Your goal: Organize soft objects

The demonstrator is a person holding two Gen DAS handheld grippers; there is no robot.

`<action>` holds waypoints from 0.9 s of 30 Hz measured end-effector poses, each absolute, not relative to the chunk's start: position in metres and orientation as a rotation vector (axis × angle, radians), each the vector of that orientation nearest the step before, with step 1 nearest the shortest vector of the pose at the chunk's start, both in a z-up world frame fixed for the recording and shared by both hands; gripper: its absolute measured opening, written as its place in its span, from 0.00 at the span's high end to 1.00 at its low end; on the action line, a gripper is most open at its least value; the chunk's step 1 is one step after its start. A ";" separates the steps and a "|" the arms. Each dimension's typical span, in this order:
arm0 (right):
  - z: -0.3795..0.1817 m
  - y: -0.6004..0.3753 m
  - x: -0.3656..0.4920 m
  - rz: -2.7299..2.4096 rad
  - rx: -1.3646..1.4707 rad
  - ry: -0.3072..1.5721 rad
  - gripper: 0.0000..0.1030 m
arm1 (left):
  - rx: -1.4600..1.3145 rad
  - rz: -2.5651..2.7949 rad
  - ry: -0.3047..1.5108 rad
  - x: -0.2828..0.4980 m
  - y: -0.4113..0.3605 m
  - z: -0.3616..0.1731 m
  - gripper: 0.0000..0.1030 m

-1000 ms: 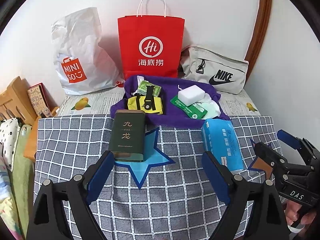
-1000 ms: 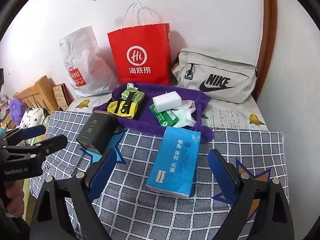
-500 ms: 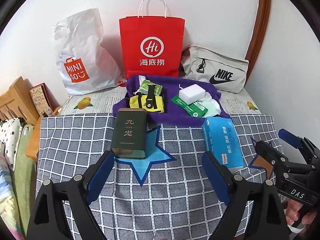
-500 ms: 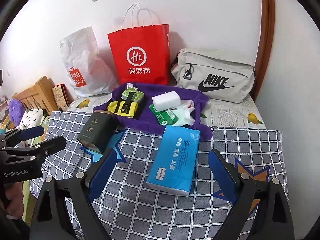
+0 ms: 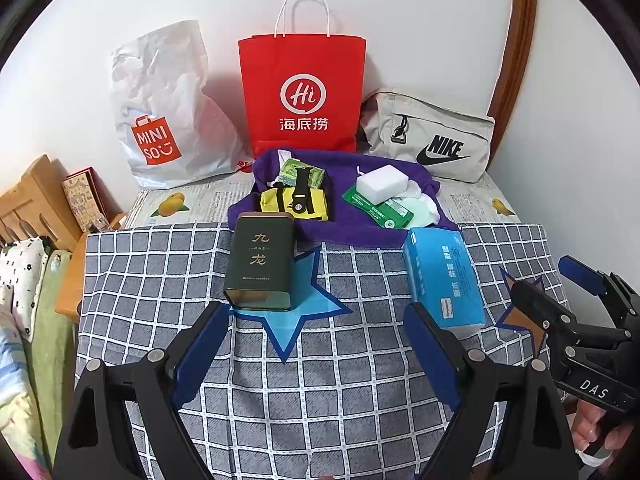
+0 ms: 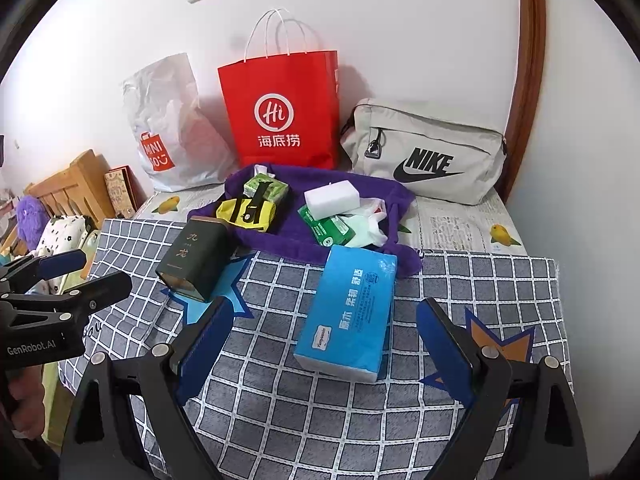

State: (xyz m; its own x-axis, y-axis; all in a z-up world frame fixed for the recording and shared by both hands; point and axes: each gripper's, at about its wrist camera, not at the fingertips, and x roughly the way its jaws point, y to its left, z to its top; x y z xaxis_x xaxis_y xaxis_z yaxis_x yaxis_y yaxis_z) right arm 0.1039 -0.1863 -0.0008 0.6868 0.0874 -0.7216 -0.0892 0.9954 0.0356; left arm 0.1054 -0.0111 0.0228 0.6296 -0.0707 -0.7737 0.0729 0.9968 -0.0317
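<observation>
A purple cloth (image 5: 360, 232) (image 6: 288, 232) lies behind the checked cover, bearing a yellow pouch (image 5: 294, 204) (image 6: 246, 212), a green pack (image 5: 378, 210) (image 6: 326, 226), a white sponge block (image 5: 382, 184) (image 6: 332, 198) and a small green carton (image 5: 300, 174) (image 6: 266, 188). A blue tissue pack (image 5: 442, 280) (image 6: 348, 312) lies on the cover in front, and a dark green tin (image 5: 260, 264) (image 6: 196, 258) to its left. My left gripper (image 5: 316, 344) hovers open just short of the tin. My right gripper (image 6: 324, 344) stands open, its fingers on either side of the tissue pack's near end without touching.
Against the wall stand a white Miniso bag (image 5: 168, 108), a red paper bag (image 5: 302, 92) and a grey Nike pouch (image 5: 432, 136). A wooden headboard (image 5: 36, 200) and bedding lie off the left edge. The right gripper shows at the left view's right edge.
Both views have shifted slightly, so the objects sit a little lower and nearer in frame. Nothing on the table has moved, and both grippers stay open.
</observation>
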 end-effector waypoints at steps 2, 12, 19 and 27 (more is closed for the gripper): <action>-0.001 -0.186 0.102 0.096 -0.001 0.807 0.11 | 0.005 -0.082 0.884 0.105 -0.011 0.024 0.14; 0.001 -0.188 0.094 0.096 0.009 0.796 0.11 | 0.015 -0.081 0.883 0.102 -0.013 0.025 0.14; 0.003 -0.189 0.090 0.093 0.010 0.790 0.11 | 0.019 -0.080 0.876 0.099 -0.014 0.027 0.14; 0.004 -0.189 0.084 0.091 0.005 0.786 0.11 | 0.023 -0.076 0.874 0.094 -0.014 0.028 0.14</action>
